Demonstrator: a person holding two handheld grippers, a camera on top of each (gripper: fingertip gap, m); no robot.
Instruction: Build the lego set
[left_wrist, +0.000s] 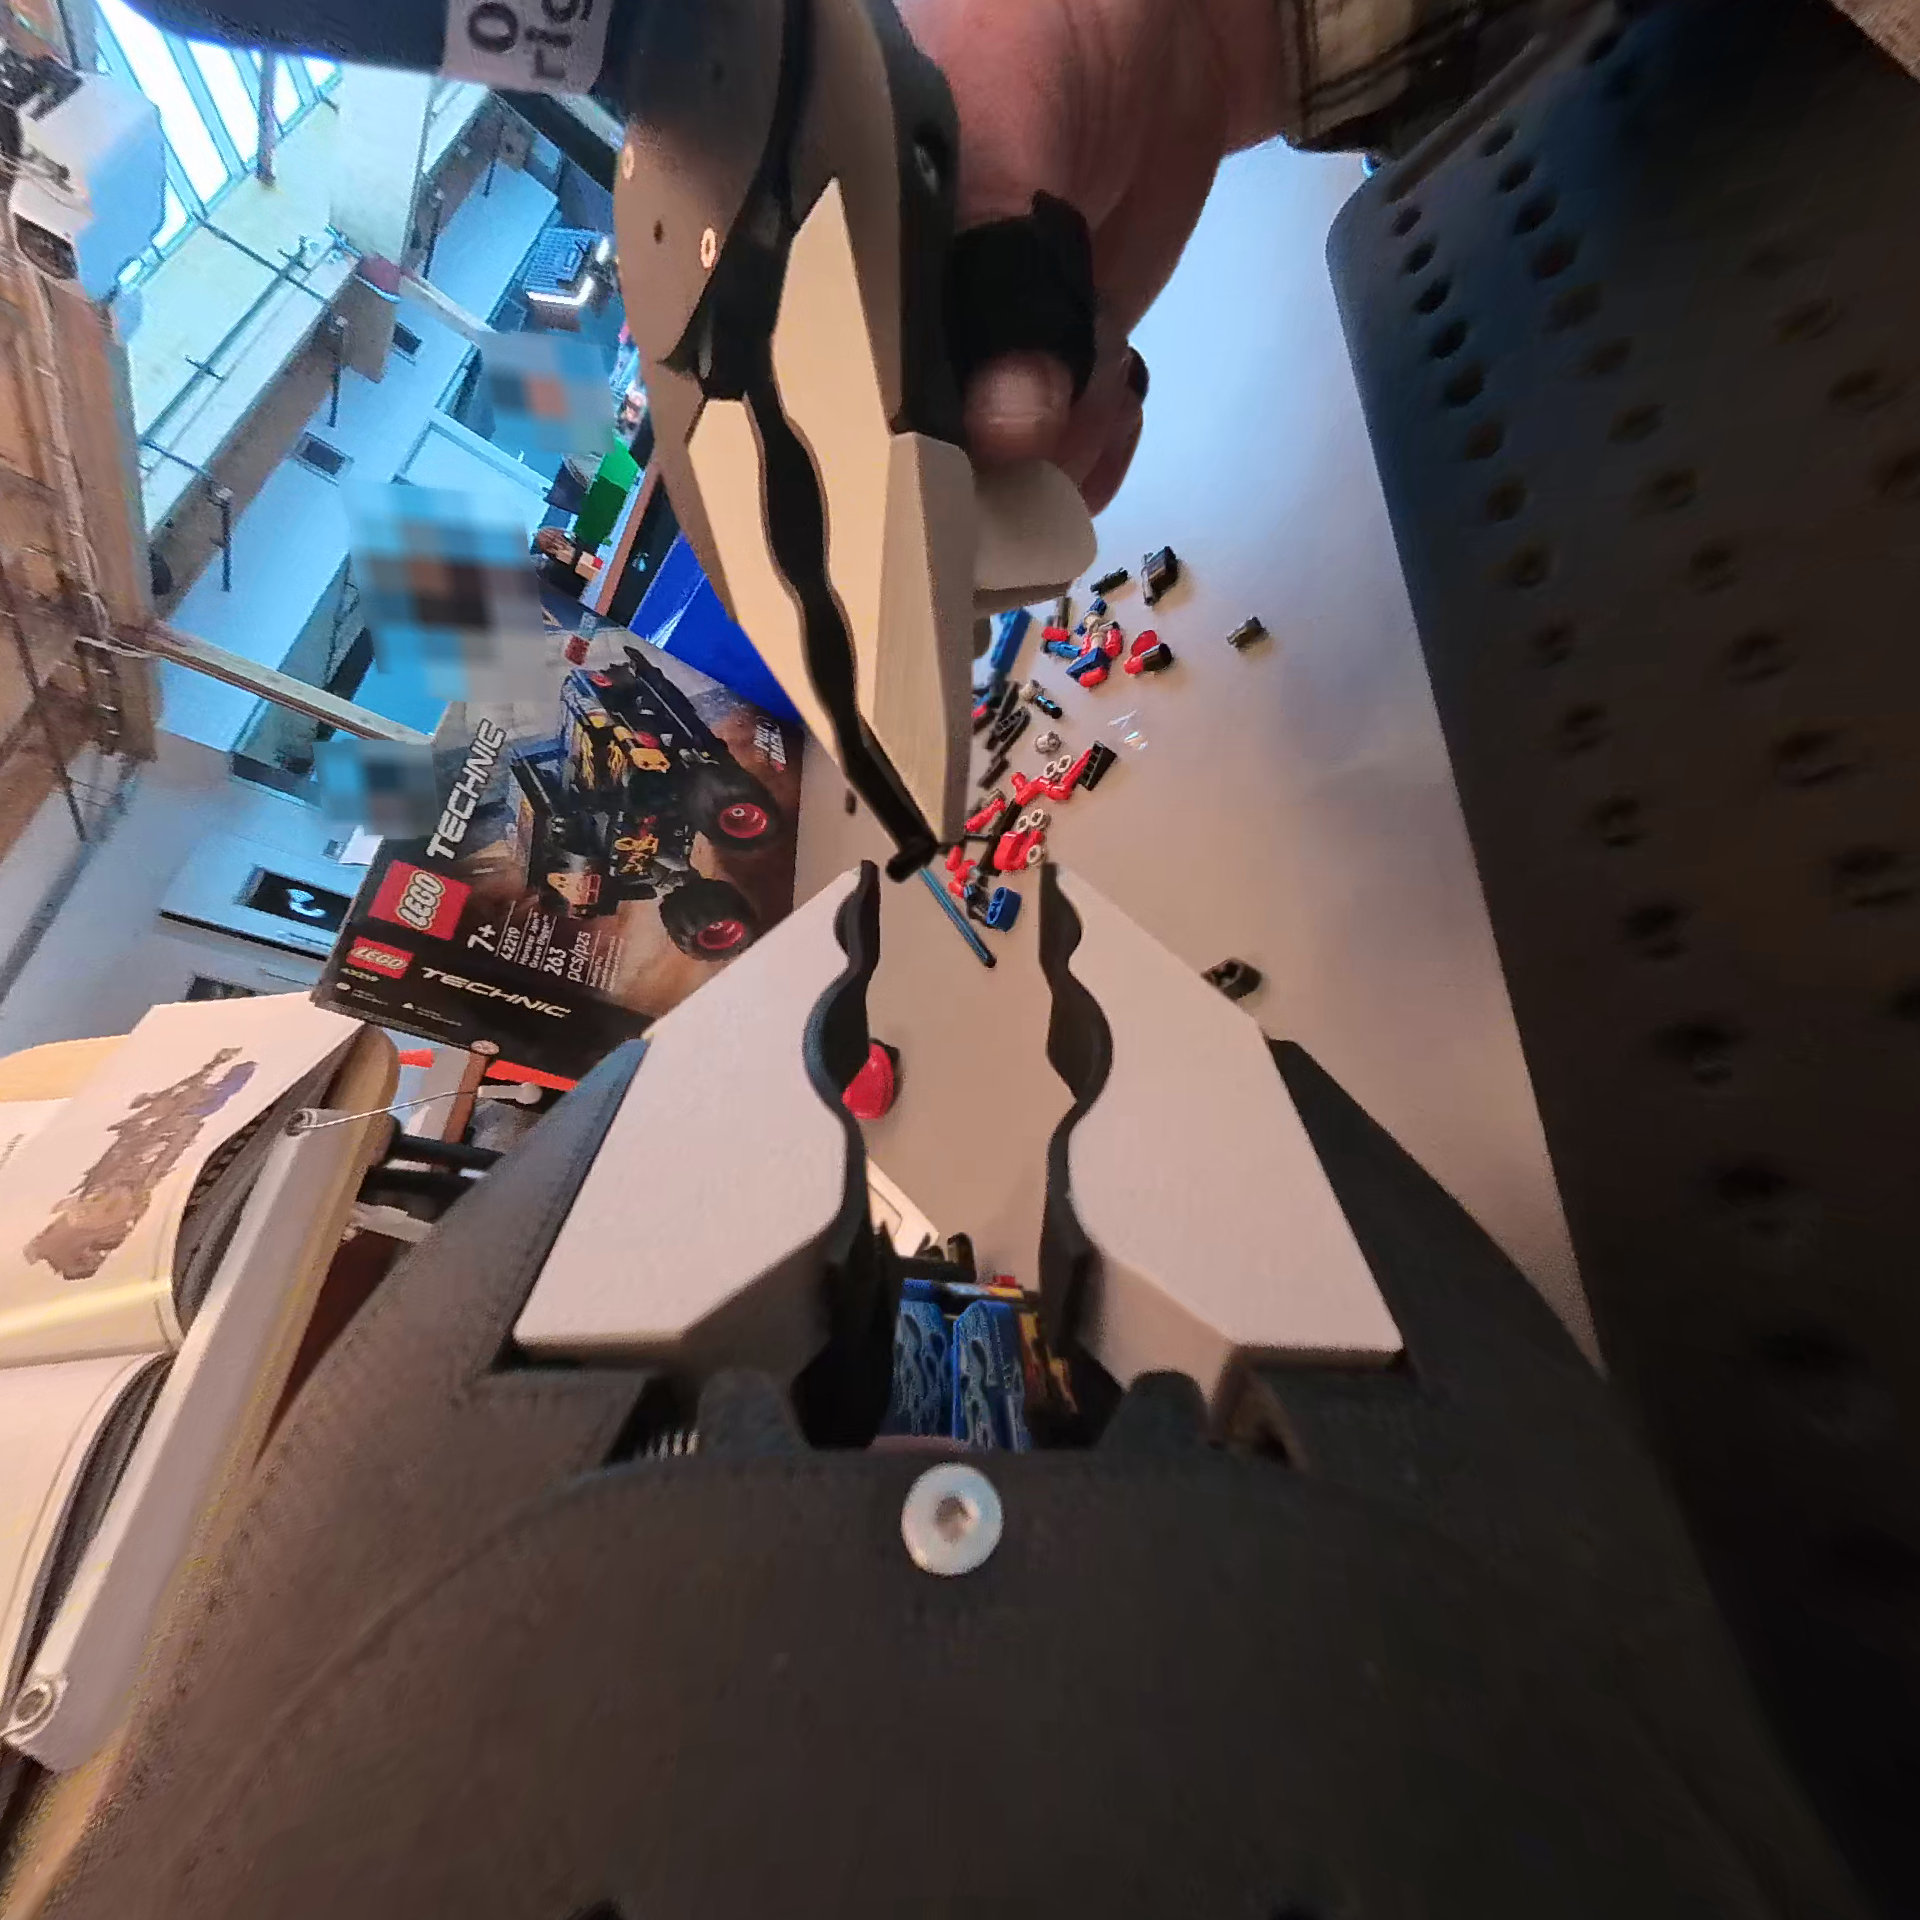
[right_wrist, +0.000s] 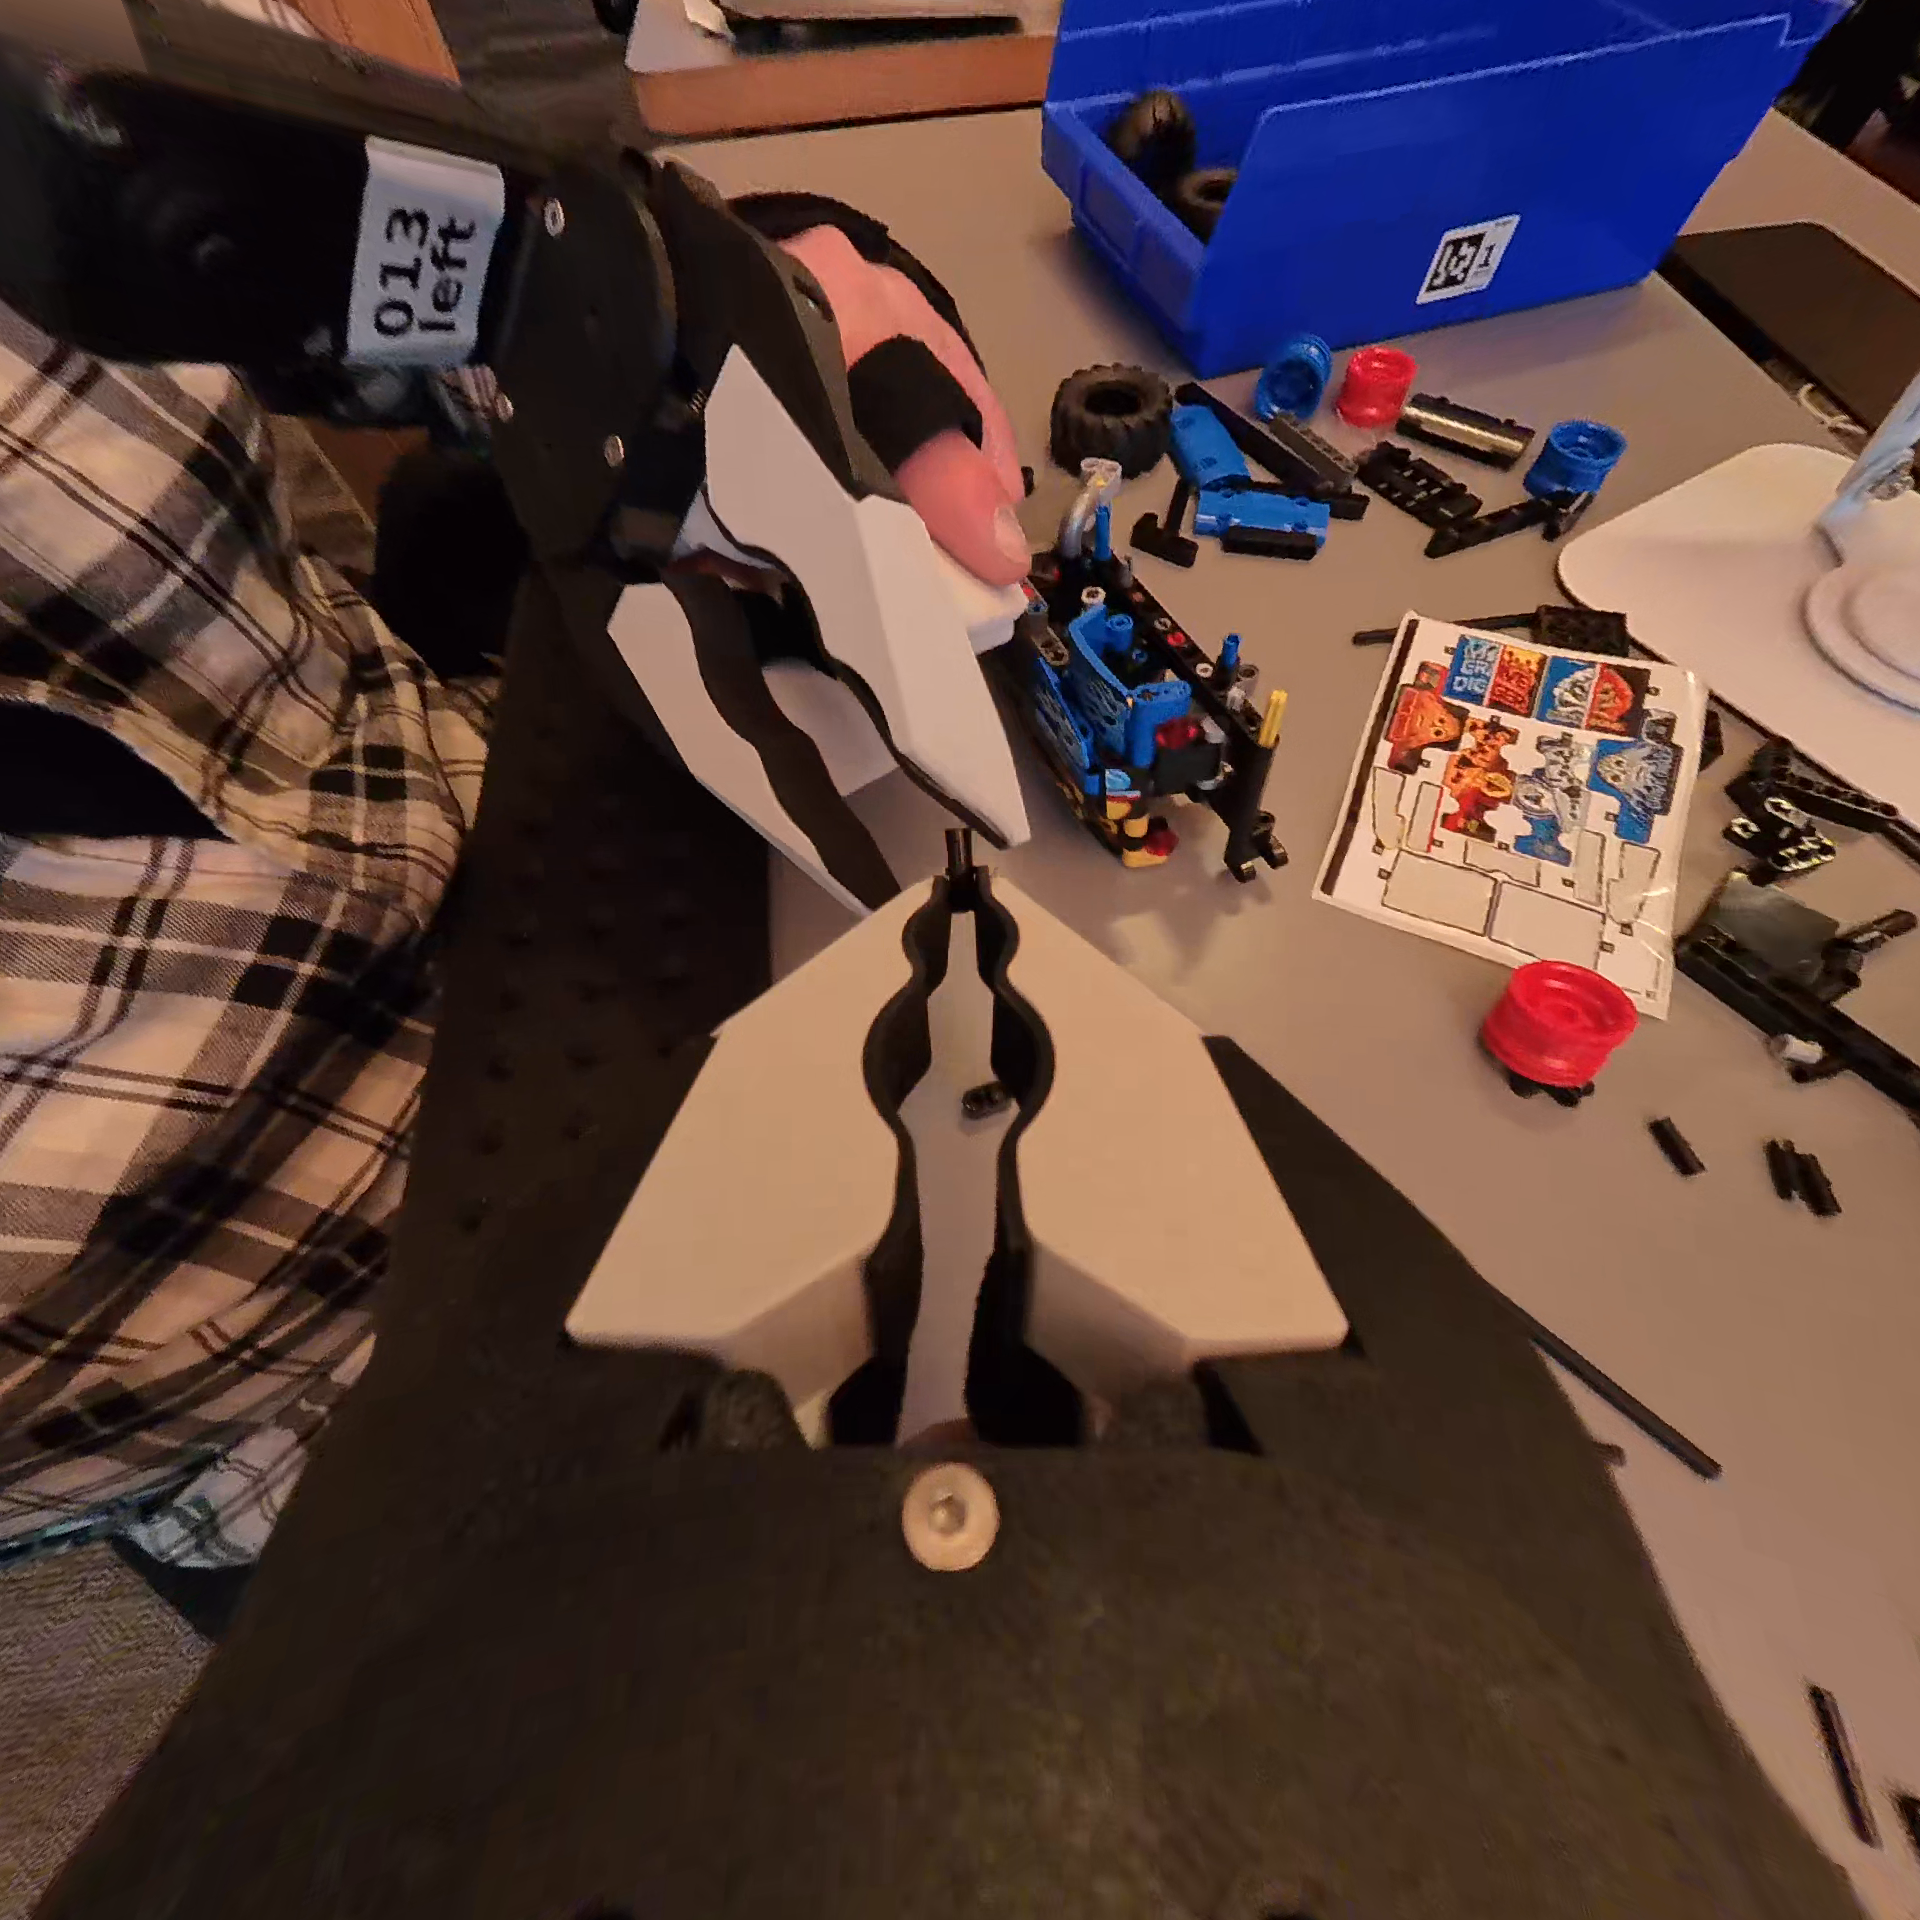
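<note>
right tongs (right_wrist: 961, 891) pinch a black pin (right_wrist: 958, 852) (left tongs (left_wrist: 956, 883) wide) above bare table (right_wrist: 1247, 1091).

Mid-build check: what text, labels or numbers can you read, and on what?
I can't quote writing; these bear it:
Box: logos, print.
Left gripper: white tag.
Right gripper, holding a pin: white label.
Blue bin: white sticker.
Sticker sheet: lettering too small.
</note>
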